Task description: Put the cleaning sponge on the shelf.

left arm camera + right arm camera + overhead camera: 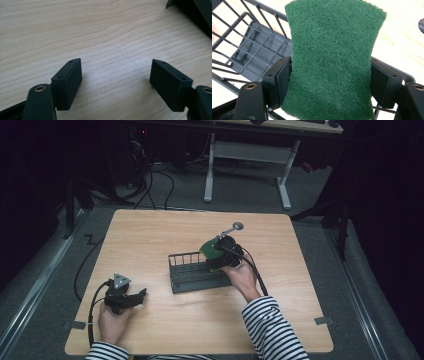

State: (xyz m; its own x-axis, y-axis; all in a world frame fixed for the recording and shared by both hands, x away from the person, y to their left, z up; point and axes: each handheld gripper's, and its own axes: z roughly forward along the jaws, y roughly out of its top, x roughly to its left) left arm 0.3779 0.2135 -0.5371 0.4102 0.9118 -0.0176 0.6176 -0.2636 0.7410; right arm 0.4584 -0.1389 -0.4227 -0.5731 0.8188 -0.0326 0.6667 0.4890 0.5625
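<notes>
The light wooden bench carries a black wire basket near its middle and a small metal spoon beyond it.

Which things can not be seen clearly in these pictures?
- Green scouring pad: in the right gripper view its lower end is cut off by the bottom edge.
- Wire basket: in the high view its right end is hidden behind the right tool.
- Small metal piece: in the high view, too small to identify.
</notes>
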